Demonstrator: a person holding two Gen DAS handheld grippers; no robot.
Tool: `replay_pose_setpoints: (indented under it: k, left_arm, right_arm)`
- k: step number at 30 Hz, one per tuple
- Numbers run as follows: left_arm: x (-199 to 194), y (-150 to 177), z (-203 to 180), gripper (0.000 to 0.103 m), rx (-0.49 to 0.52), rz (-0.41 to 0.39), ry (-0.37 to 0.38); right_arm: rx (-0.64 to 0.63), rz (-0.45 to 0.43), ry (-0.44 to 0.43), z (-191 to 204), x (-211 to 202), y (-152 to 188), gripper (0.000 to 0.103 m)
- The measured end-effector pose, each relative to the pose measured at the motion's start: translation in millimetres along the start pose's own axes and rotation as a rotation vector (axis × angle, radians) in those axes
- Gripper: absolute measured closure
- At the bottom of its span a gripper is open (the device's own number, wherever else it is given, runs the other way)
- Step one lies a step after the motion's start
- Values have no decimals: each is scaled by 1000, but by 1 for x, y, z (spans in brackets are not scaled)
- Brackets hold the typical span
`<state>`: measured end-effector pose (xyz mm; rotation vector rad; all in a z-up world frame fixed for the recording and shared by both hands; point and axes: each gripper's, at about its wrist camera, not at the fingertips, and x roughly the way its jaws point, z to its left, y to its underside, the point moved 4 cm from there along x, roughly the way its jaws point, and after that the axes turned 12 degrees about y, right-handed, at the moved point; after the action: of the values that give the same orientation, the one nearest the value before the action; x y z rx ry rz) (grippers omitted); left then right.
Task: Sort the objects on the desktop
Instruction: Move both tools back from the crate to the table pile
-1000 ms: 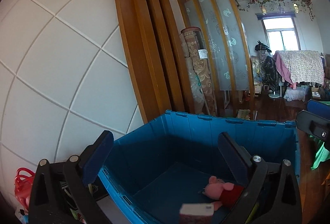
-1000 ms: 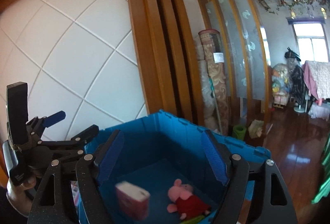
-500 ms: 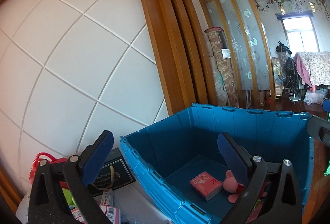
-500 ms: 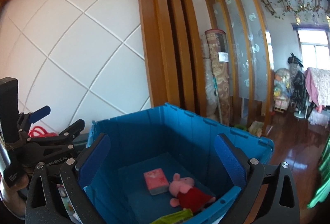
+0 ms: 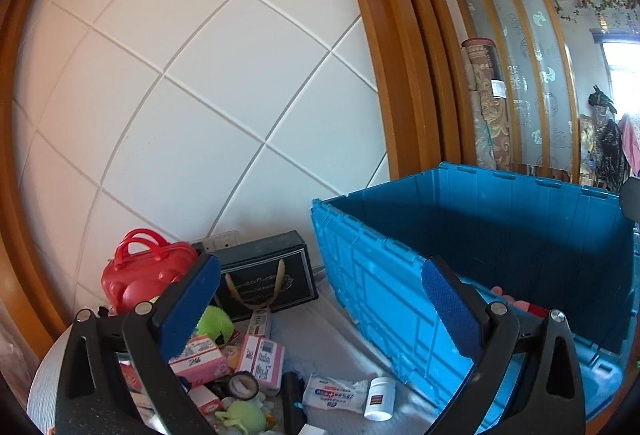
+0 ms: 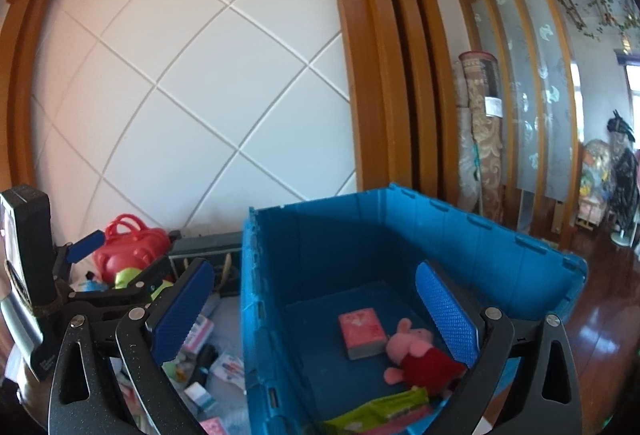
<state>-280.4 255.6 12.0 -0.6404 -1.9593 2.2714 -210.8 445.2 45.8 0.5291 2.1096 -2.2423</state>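
Note:
A blue plastic crate (image 5: 372,275) (image 6: 500,235) stands on the table at the right. In the right wrist view it holds a pink box (image 6: 362,333), a pink pig plush (image 6: 420,355) in a red dress and a green packet (image 6: 380,411). My left gripper (image 5: 320,307) is open and empty, above the clutter left of the crate. My right gripper (image 6: 312,311) is open and empty, over the crate's left wall. The left gripper also shows in the right wrist view (image 6: 116,275) at the far left.
Left of the crate lie a red toy handbag (image 5: 140,275), a dark gift box (image 5: 268,275), pink boxes (image 5: 260,355), a tape roll (image 5: 244,385), a white bottle (image 5: 380,397), a tube packet (image 5: 334,393) and green toys (image 5: 240,415). A white panelled wall stands behind.
The pink box dropped into the crate and lies beside the pig plush. Both grippers have swung left, bringing the table clutter into view.

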Motion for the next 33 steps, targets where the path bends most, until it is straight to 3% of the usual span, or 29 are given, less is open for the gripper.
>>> replay_pose_setpoints:
  k: [9, 18, 26, 33]
  left_arm:
    - [-37, 49, 74, 1, -18, 80, -104]
    - [-74, 93, 144, 1, -22, 142, -168]
    - [-110, 150, 202, 1, -48, 208, -176]
    - [-114, 198, 230, 1, -72, 301, -161]
  right_arm:
    - [-79, 47, -137, 78, -6, 19, 0]
    - [-69, 130, -242, 147, -1, 45, 0]
    - [-90, 235, -283, 212, 9, 88, 0]
    - [-167, 317, -314, 268, 14, 135, 0]
